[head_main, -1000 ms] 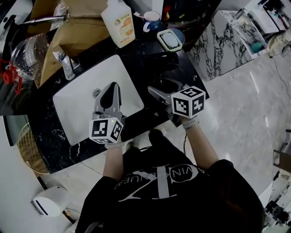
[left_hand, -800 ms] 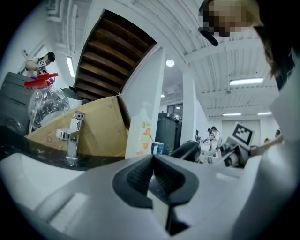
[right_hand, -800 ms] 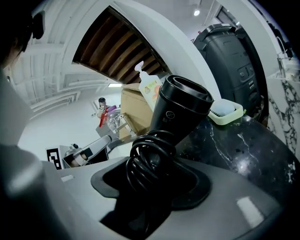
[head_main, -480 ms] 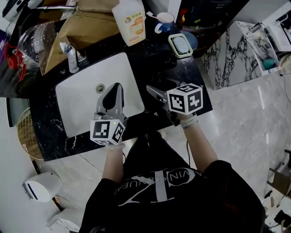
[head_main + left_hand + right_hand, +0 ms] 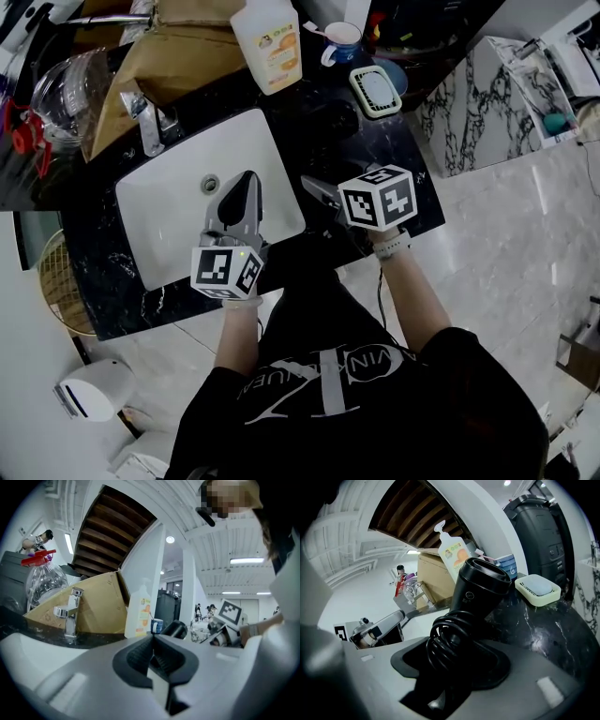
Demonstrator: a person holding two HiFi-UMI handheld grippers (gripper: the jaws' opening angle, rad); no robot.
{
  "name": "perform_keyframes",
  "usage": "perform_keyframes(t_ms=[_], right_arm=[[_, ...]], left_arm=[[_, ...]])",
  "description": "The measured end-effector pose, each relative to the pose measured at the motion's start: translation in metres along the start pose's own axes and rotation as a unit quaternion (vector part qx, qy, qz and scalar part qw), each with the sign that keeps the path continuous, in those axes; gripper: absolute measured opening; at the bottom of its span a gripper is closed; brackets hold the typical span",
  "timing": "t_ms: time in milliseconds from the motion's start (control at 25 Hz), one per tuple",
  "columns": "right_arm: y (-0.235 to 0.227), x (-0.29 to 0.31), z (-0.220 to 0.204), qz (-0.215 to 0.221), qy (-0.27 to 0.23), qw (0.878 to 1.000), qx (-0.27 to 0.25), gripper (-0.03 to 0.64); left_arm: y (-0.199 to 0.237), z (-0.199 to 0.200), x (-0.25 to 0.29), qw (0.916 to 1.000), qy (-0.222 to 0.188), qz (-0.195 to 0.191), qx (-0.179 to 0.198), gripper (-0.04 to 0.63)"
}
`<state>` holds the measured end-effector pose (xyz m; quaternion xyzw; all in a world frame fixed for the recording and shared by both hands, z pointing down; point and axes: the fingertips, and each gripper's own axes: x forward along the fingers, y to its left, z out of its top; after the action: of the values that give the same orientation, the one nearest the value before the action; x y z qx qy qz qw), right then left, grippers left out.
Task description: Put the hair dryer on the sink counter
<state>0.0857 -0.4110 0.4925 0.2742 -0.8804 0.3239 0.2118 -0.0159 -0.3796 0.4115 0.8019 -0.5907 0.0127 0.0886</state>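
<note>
The black hair dryer stands with its barrel pointing up over the dark marble counter, right of the white sink basin. Its handle, wrapped in coiled black cord, sits between the jaws of my right gripper, which is shut on it. In the head view the right gripper hangs over the counter's front part, and the dryer is hard to make out against the dark stone. My left gripper is shut and empty over the basin; its view shows the dryer's barrel to the right.
A chrome faucet stands behind the basin, with a cardboard box and a clear plastic bottle beyond it. A soap bottle, a blue mug and a pale soap dish line the counter's back. A wire basket sits lower left.
Only the head view has drifted a little. Both grippers keep their places, and the hair dryer stays in the right jaws.
</note>
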Motion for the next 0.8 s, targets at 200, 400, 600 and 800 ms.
perform_keyframes(t_ms=[200,400,600,800], right_arm=[[0.0010,0.0036,0.0015,-0.004,0.017,1.000,-0.012,0.267],[-0.0006,0.0017,0.0010,-0.030,0.045,0.997,-0.048,0.270],[-0.0030,0.0022,0.0021,-0.020,0.039,0.999,-0.020,0.272],[-0.0065,0.0010,0.0017,-0.002,0.026,0.999,0.028,0.273]], left_arm=[[0.0035,0.0024,0.0009,1.0000,-0.001,-0.009,-0.002,0.000],[0.0019,0.0043,0.0004,0.9997,-0.002,-0.021,-0.012,0.000],[0.0018,0.0029,-0.0026,0.9995,0.000,-0.027,-0.013,0.000],[0.0062,-0.0002,-0.0069,0.9995,0.004,-0.024,-0.020,0.000]])
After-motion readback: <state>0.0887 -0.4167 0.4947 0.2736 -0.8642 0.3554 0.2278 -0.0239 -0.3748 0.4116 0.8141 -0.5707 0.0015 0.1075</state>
